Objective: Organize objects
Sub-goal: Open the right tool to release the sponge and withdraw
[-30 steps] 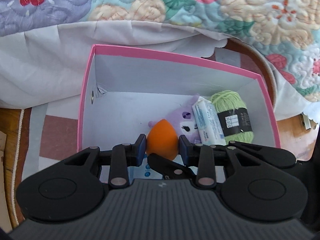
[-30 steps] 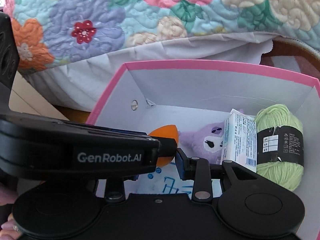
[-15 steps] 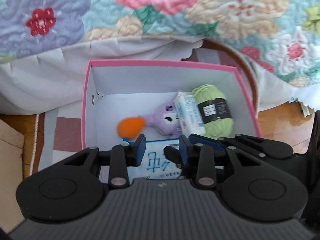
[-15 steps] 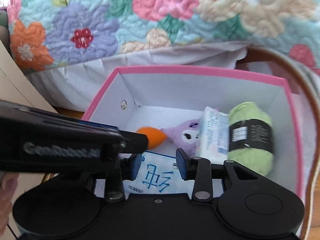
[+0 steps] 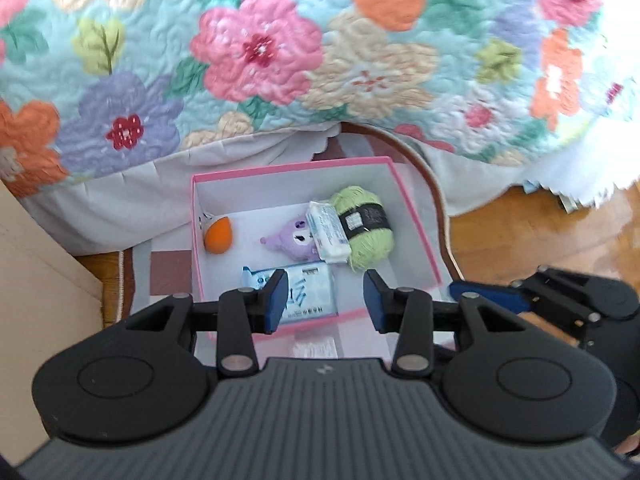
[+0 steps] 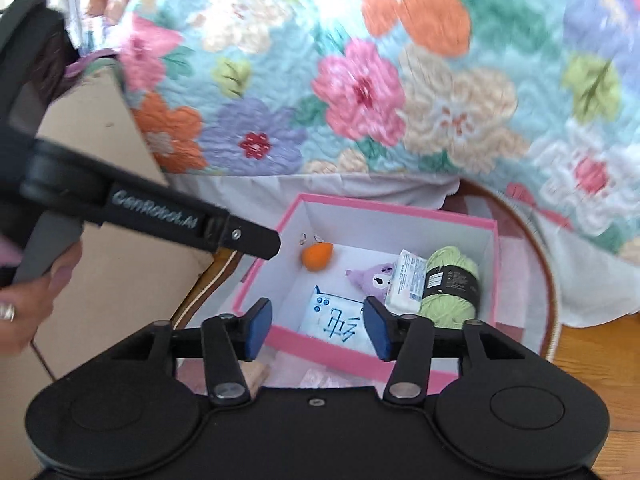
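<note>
**Soft goods settle in pink box as both grippers hang empty above**

The orange egg-shaped sponge (image 5: 218,235) lies in the far left corner of the pink box (image 5: 416,224), apart from the purple plush toy (image 5: 294,240), a tissue packet (image 5: 328,232) and a ball of green yarn (image 5: 364,226) huddled touching along the right. A flat wipes pack (image 5: 306,294) rests on the near floor. All look light and yielding; the sponge would squash, so a gentle pinch across its fat middle seems best, the yarn around its paper band. The left hand-held gripper (image 5: 325,300) and right hand-held gripper (image 6: 318,330) have just been opening, jaws spread with nothing between them. A floral quilt (image 5: 360,60) drapes behind.
</note>
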A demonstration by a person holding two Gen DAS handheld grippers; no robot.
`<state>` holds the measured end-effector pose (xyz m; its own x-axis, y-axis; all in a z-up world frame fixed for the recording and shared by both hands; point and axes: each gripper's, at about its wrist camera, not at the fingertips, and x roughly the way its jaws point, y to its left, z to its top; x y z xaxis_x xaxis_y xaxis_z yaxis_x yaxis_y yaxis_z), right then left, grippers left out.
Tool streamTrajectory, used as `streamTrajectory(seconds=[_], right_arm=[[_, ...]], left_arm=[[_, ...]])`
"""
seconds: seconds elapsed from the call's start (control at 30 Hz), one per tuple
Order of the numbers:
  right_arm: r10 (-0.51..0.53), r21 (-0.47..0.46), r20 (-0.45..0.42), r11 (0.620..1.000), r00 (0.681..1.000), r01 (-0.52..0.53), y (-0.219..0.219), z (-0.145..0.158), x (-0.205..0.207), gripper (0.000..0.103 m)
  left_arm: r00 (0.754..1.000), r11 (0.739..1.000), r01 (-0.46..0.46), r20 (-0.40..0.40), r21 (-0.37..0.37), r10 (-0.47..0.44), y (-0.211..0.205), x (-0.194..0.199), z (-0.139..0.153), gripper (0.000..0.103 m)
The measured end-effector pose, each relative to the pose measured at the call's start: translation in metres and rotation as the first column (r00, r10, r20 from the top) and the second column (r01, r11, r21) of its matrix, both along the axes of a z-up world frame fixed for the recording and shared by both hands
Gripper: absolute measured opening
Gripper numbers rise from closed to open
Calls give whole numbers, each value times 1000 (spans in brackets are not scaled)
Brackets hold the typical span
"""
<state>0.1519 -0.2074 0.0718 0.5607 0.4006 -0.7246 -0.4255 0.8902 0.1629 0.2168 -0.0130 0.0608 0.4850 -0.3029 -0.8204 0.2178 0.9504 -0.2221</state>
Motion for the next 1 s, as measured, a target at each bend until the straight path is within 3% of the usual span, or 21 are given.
streamTrajectory(seconds=[0.1, 0.27, 0.5, 0.57, 0.63, 0.8, 1.0], right_arm=[[60, -23, 25, 998, 998, -60, 0, 20, -26, 76], [89, -36, 62, 996, 994, -87, -3, 39, -62, 81], [116, -36, 106, 993, 988, -113, -5, 40, -105, 92], [116, -24, 110, 993, 987, -114, -7, 33, -115, 94], [129, -20, 120, 992, 984, -128, -7, 22, -125, 98], [153, -24, 150, 988, 977, -151, -5, -20, -143, 99], [145, -40, 185, 989, 972, -140, 4, -66, -145, 99]], left_arm=[[1000, 1000, 20, 17, 0, -20, -2, -19, 21, 42], [999, 999, 30, 43, 15, -31, -1, -55, 41, 54], [999, 999, 31, 37, 12, -31, 5, -97, 33, 63], [999, 1000, 28, 32, -4, -28, 7, -106, 24, 70], [1000, 1000, 22, 11, -5, -21, 9, -113, 11, 70], [999, 996, 41, -34, 73, -39, 6, -124, -29, 70], [994, 997, 64, -91, 34, -61, 8, -119, -71, 71]])
